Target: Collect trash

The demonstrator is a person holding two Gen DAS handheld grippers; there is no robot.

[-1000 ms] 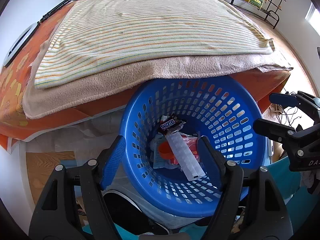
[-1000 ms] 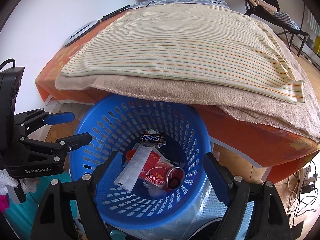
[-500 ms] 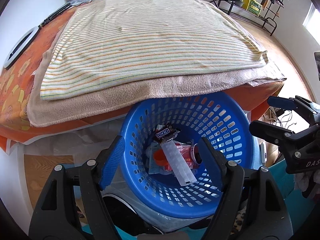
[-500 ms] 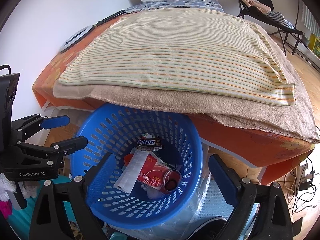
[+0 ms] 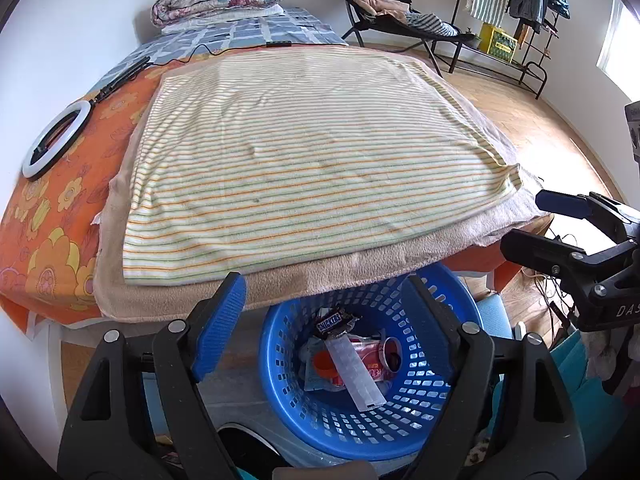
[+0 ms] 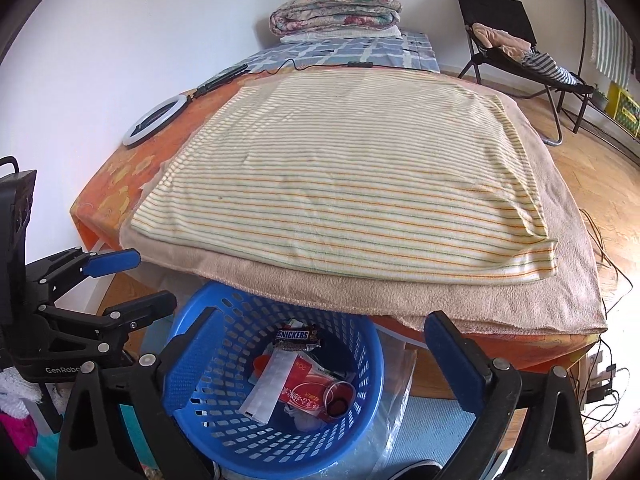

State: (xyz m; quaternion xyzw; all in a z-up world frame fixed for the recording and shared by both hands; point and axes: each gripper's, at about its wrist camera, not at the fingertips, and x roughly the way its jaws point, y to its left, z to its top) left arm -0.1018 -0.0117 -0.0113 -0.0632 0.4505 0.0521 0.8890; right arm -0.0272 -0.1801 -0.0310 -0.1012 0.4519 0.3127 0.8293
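Lying in basket [image 5: 432,420] below hand-held gripper [image 5: 324,328]: trash [image 5: 352,364].

Wrappers [image 5: 344,356] lie in the basket [image 5: 436,412], its far rim tucked under the bed's blanket [image 5: 312,160].

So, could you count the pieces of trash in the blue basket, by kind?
Snickers wrapper: 1
White strip packet: 1
Red printed packet: 1
Orange cap: 1
Clear round lid: 1
Total: 5 visible; more may lie hidden underneath.
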